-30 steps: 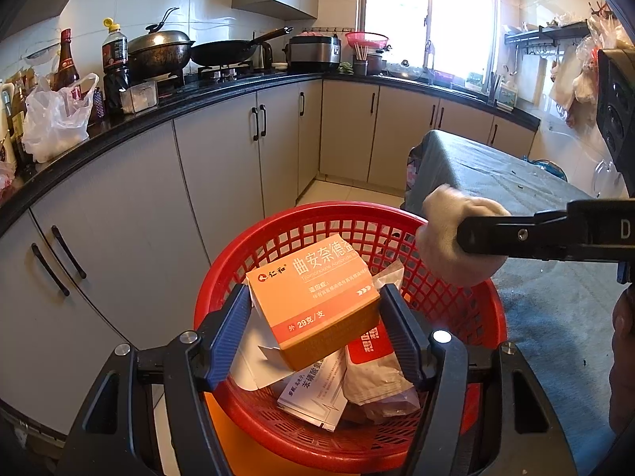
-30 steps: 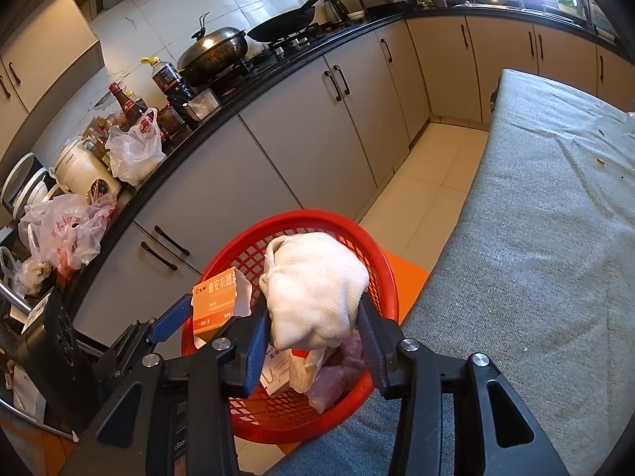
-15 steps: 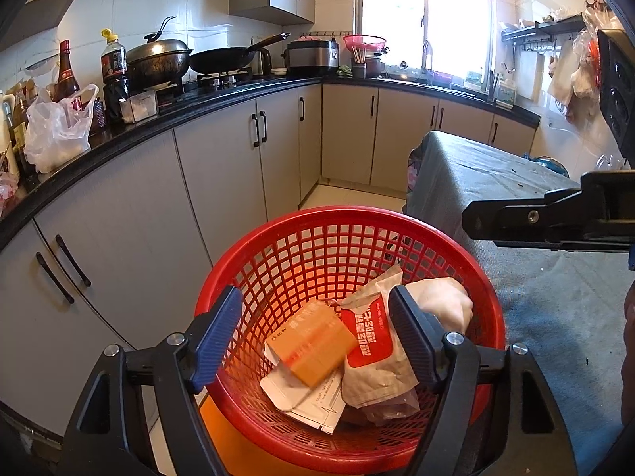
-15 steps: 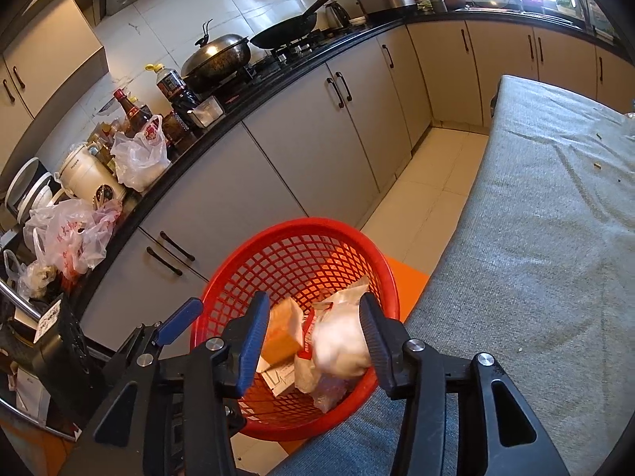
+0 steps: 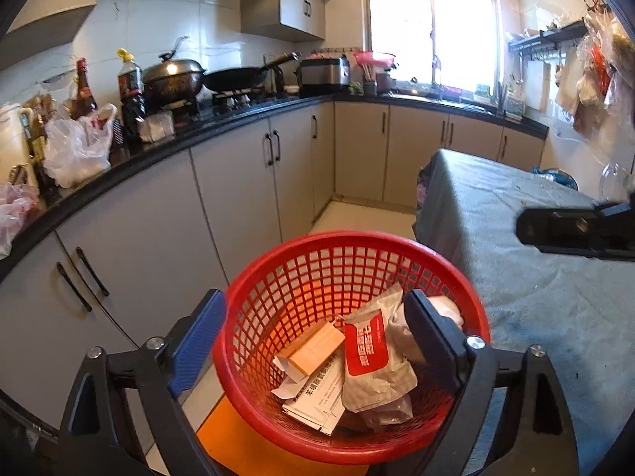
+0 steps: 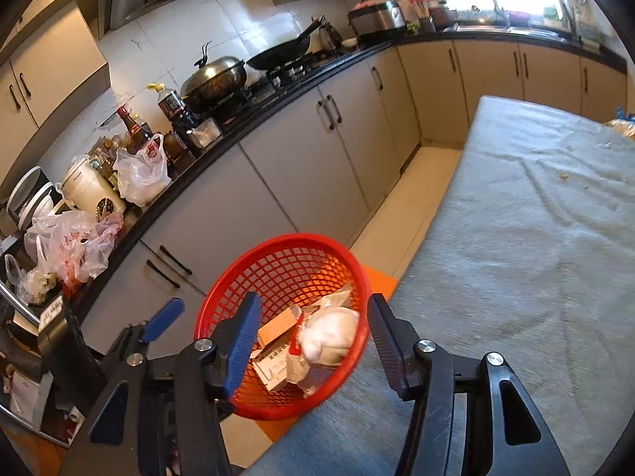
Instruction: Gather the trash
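Note:
A red mesh basket [image 5: 317, 254] stands on an orange stool beside the table; it also shows in the right wrist view [image 6: 278, 254]. Inside lie an orange box [image 5: 315, 347], a red-and-white packet [image 5: 365, 349], white paper [image 5: 317, 400] and a crumpled white wad [image 6: 329, 335]. My left gripper [image 5: 313, 341] is open and empty above the basket. My right gripper [image 6: 313, 329] is open and empty, higher up over the basket's table-side rim.
A table with a grey cloth [image 6: 535, 238] runs along the right of the basket. Grey cabinets [image 5: 238, 198] under a black counter [image 5: 166, 146] with pots, bottles and plastic bags stand to the left. A tiled floor strip [image 6: 405, 206] lies between.
My left gripper opened and the orange box fell into the basket. My right gripper opened and the white wad fell in. Both grippers have since drawn back and up from the basket.

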